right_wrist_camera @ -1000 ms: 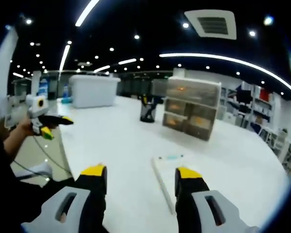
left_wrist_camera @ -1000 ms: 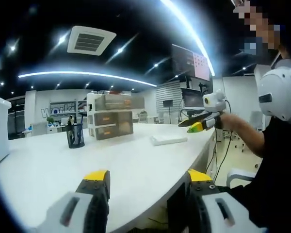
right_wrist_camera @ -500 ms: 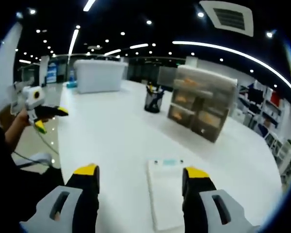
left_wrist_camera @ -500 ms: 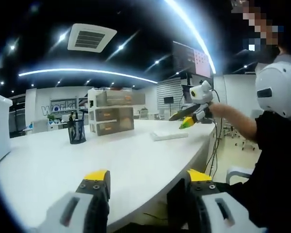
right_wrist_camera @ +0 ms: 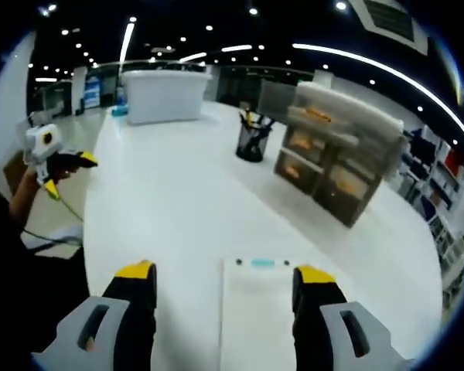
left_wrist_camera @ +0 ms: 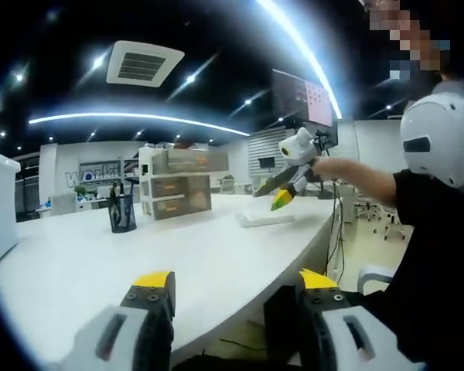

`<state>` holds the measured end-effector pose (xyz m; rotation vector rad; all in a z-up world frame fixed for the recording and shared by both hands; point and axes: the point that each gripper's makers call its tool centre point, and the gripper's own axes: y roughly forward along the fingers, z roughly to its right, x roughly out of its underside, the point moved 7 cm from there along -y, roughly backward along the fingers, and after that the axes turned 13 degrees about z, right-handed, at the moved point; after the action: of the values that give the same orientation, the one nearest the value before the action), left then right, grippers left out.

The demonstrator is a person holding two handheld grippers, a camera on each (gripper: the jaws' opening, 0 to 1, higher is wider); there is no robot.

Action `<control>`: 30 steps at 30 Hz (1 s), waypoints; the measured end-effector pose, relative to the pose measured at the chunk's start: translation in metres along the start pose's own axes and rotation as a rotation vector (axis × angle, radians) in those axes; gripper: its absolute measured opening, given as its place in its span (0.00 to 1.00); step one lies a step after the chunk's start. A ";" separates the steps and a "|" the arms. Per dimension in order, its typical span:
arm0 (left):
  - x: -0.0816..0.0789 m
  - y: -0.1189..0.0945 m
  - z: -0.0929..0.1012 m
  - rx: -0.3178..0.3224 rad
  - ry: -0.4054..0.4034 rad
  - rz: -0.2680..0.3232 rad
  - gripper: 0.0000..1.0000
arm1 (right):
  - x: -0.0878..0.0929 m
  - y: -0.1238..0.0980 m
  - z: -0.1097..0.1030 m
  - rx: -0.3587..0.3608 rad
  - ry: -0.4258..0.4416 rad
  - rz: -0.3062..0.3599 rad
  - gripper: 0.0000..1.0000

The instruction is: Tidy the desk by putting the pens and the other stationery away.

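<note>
A flat white pad [right_wrist_camera: 255, 325] with a small teal label lies on the white desk [right_wrist_camera: 170, 201], directly under and between the jaws of my right gripper [right_wrist_camera: 226, 272], which is open and holds nothing. In the left gripper view the same pad [left_wrist_camera: 263, 219] sits near the desk's edge, with the right gripper [left_wrist_camera: 282, 189] hovering just above it in a person's hand. My left gripper [left_wrist_camera: 236, 282] is open and empty at the desk's near edge, and appears far left in the right gripper view as the left gripper [right_wrist_camera: 58, 162]. A black mesh pen cup [right_wrist_camera: 251, 143] holds several pens.
A clear drawer unit [right_wrist_camera: 336, 162] stands beside the pen cup [left_wrist_camera: 121, 214], and a big white bin [right_wrist_camera: 164, 94] sits at the far end. The drawer unit [left_wrist_camera: 176, 184] is stacked in three tiers. A person [left_wrist_camera: 441, 232] in black stands at the desk's right edge.
The right gripper has moved forward and lower until it is over the white pad, which now lies between its jaws. The left gripper has stayed nearly still and open.
</note>
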<state>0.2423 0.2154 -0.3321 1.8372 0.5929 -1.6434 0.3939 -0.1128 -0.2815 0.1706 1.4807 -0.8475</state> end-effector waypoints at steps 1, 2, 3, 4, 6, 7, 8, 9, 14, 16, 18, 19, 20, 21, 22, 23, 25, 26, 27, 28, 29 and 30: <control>0.000 0.000 0.000 0.001 0.001 -0.001 0.62 | 0.000 0.001 0.002 -0.003 0.001 -0.012 0.68; 0.000 -0.001 0.001 0.002 0.004 -0.003 0.62 | -0.002 0.003 0.006 -0.003 0.006 -0.019 0.68; 0.000 -0.001 0.001 0.003 0.006 -0.004 0.62 | -0.002 0.003 0.008 -0.002 0.009 -0.027 0.68; 0.000 -0.002 0.001 0.003 0.008 -0.004 0.62 | -0.001 0.005 0.009 -0.003 0.011 -0.040 0.68; -0.001 -0.004 0.002 0.005 0.011 -0.003 0.62 | -0.001 0.007 0.012 -0.005 0.014 -0.060 0.68; -0.001 -0.004 0.002 0.005 0.014 0.000 0.62 | -0.001 0.009 0.015 -0.006 0.021 -0.073 0.68; -0.002 -0.005 0.002 0.004 0.019 0.002 0.62 | -0.001 0.010 0.015 -0.006 0.024 -0.082 0.68; -0.003 -0.006 0.002 0.003 0.023 0.003 0.62 | -0.002 0.012 0.018 -0.006 0.032 -0.093 0.68; -0.002 -0.007 0.005 0.007 0.034 -0.002 0.62 | 0.001 0.021 0.020 -0.010 0.038 -0.150 0.69; -0.001 -0.007 0.006 0.012 0.035 -0.006 0.62 | 0.002 0.025 0.019 -0.016 0.039 -0.169 0.70; -0.001 -0.007 0.007 0.015 0.037 -0.006 0.62 | 0.003 0.029 0.018 -0.022 0.043 -0.186 0.70; -0.002 -0.007 0.007 0.015 0.038 -0.005 0.62 | 0.003 0.031 0.018 -0.024 0.043 -0.195 0.70; -0.002 -0.008 0.007 0.015 0.039 -0.005 0.62 | 0.004 0.033 0.018 -0.026 0.040 -0.206 0.70; -0.002 -0.008 0.007 0.014 0.039 -0.005 0.62 | 0.005 0.034 0.018 -0.026 0.038 -0.214 0.70; -0.002 -0.008 0.007 0.015 0.040 -0.004 0.62 | 0.006 0.037 0.019 -0.025 0.038 -0.228 0.70; -0.003 -0.008 0.007 0.015 0.041 -0.004 0.62 | 0.007 0.039 0.021 -0.024 0.038 -0.241 0.70; -0.003 -0.009 0.007 0.015 0.043 -0.004 0.62 | 0.010 0.043 0.024 -0.022 0.033 -0.267 0.70; -0.004 -0.010 0.007 0.014 0.045 -0.004 0.62 | 0.011 0.045 0.025 -0.020 0.033 -0.275 0.70; -0.004 -0.010 0.006 0.013 0.046 -0.003 0.62 | 0.012 0.046 0.026 -0.020 0.036 -0.285 0.70; -0.005 -0.011 0.006 0.011 0.047 -0.001 0.62 | 0.013 0.047 0.027 -0.019 0.038 -0.291 0.70; -0.005 -0.011 0.005 0.010 0.046 0.000 0.62 | 0.014 0.049 0.028 -0.020 0.041 -0.298 0.70; -0.005 -0.011 0.005 0.009 0.046 0.001 0.62 | 0.015 0.050 0.029 -0.022 0.044 -0.306 0.70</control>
<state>0.2305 0.2203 -0.3288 1.8854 0.6057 -1.6097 0.4444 -0.1000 -0.3112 -0.0566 1.5809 -1.0774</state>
